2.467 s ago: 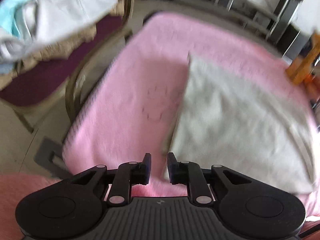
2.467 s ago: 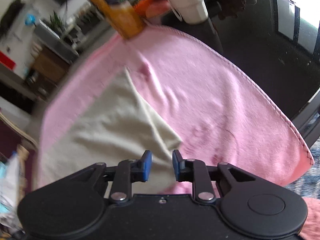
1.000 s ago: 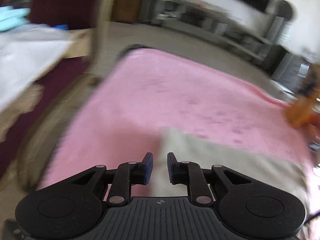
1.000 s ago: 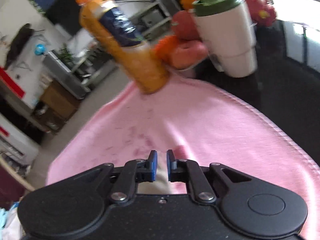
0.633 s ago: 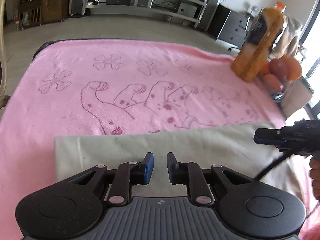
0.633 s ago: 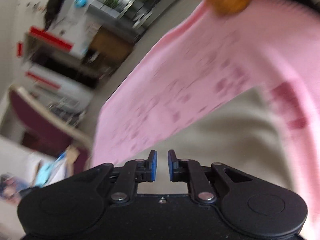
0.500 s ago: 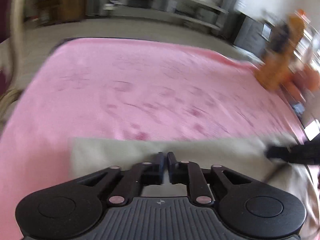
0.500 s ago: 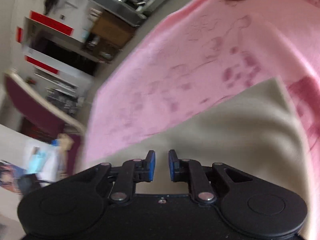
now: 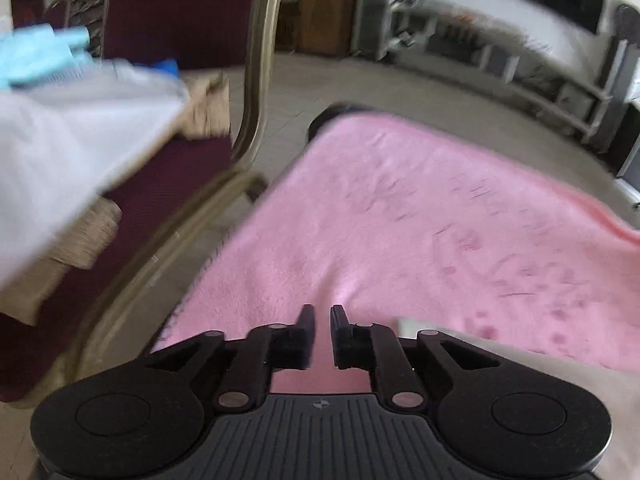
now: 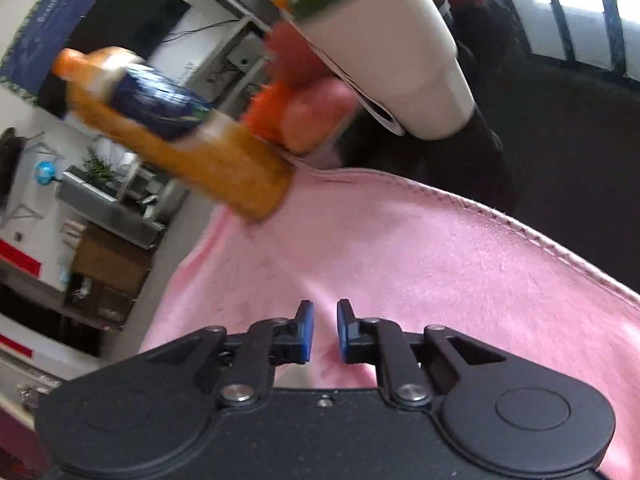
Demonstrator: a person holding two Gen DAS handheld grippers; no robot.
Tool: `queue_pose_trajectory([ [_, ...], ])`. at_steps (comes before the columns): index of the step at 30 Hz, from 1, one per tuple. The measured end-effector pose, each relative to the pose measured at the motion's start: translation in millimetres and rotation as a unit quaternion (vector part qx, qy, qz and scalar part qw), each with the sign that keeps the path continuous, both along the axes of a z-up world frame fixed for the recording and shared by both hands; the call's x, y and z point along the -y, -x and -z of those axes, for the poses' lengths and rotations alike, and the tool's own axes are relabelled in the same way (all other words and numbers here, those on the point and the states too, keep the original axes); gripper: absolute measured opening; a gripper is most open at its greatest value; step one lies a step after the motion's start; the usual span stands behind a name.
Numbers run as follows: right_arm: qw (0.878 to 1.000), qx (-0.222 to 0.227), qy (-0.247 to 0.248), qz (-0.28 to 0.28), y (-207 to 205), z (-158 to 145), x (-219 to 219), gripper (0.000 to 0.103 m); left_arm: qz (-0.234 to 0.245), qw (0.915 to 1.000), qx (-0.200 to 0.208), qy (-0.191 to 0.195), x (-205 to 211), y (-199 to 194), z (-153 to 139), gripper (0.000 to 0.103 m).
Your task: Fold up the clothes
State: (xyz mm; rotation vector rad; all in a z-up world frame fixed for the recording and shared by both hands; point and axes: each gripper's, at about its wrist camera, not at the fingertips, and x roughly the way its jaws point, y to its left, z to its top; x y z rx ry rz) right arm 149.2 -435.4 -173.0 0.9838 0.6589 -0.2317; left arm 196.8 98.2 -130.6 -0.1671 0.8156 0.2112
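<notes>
A beige cloth [image 9: 500, 354] is seen lying flat on the pink towel [image 9: 400, 216], at the towel's near edge; only a strip of it shows in the left wrist view, just right of the left gripper's [image 9: 322, 322] fingers and partly hidden behind the gripper body. The left gripper's jaws are held a narrow gap apart, and nothing but pink towel is seen between them; the cloth is not gripped. In the right wrist view the right gripper [image 10: 323, 322] is poised over the pink towel [image 10: 440, 256], its blue-padded jaws opening, with only towel visible in the gap; a pale patch under its left finger cannot be identified. Beyond the towel's far hem, an orange bottle [image 10: 176, 128] with a dark blue label is seen touching the towel's edge, with blurred red and orange fruit [image 10: 304, 104] beside it and a white cup [image 10: 396, 56] with a green lid farther right. Left of the towel, a maroon chair [image 9: 168, 40] with a brass-coloured frame is piled with white and light blue laundry [image 9: 68, 128].
</notes>
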Motion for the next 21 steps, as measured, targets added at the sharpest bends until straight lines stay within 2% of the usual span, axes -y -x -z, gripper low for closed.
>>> queue_pose_trajectory([
  [2, 0.999, 0.032, -0.024, -0.024, 22.2, -21.8, -6.4, 0.017, 0.035, 0.9991, 0.026, -0.003, 4.7, 26.7, -25.6, 0.015],
  [3, 0.998, 0.05, -0.027, -0.035, 37.3, -30.0, -11.4, 0.019, 0.055, 0.9978, 0.037, 0.0, 6.6, 41.7, -35.3, 0.022],
  [4, 0.996, 0.068, -0.029, -0.046, 52.5, -38.1, -16.3, 0.025, 0.078, 0.9959, 0.045, 0.007, 7.6, 57.0, -42.5, 0.025],
  [7, 0.994, 0.079, -0.027, -0.066, 85.6, -43.4, -20.9, 0.028, 0.144, 0.9885, 0.044, 0.011, 8.8, 90.8, -42.3, 0.028],
  [9, 0.994, 0.075, -0.035, -0.07, 97.6, -41.2, -19.9, 0.032, 0.157, 0.9875, 0.015, -0.006, 11.5, 98.0, -26.4, 0.027],
  [10, 0.995, 0.059, -0.043, -0.069, 97.8, -34.6, -18.8, 0.033, 0.152, 0.9883, -0.007, -0.004, 12.5, 96.7, -16.1, 0.021],
  [12, 0.996, 0.024, -0.054, -0.069, 95.0, -21.7, -18.4, 0.033, 0.148, 0.9882, -0.036, 0.017, 14.9, 92.6, -1.8, 0.018],
  [14, 0.996, -0.01, -0.061, -0.072, 89.0, -9.3, -20.3, 0.032, 0.15, 0.9872, -0.044, 0.032, 22.1, 88.1, 6.8, 0.018],
  [17, 0.989, -0.022, -0.086, -0.115, 74.0, 1.1, -29.2, 0.022, 0.171, 0.9824, -0.05, 0.055, 34.6, 84.3, 14.2, 0.018],
  [18, 0.986, -0.023, -0.094, -0.137, 67.2, 4.6, -33.6, 0.022, 0.182, 0.9804, -0.052, 0.053, 39.2, 83.0, 17.5, 0.019],
  [21, 0.977, -0.053, -0.082, -0.192, 47.7, 14.5, -48.3, 0.022, 0.2, 0.9775, -0.066, 0.005, 55.7, 84.3, 27.6, 0.021],
])
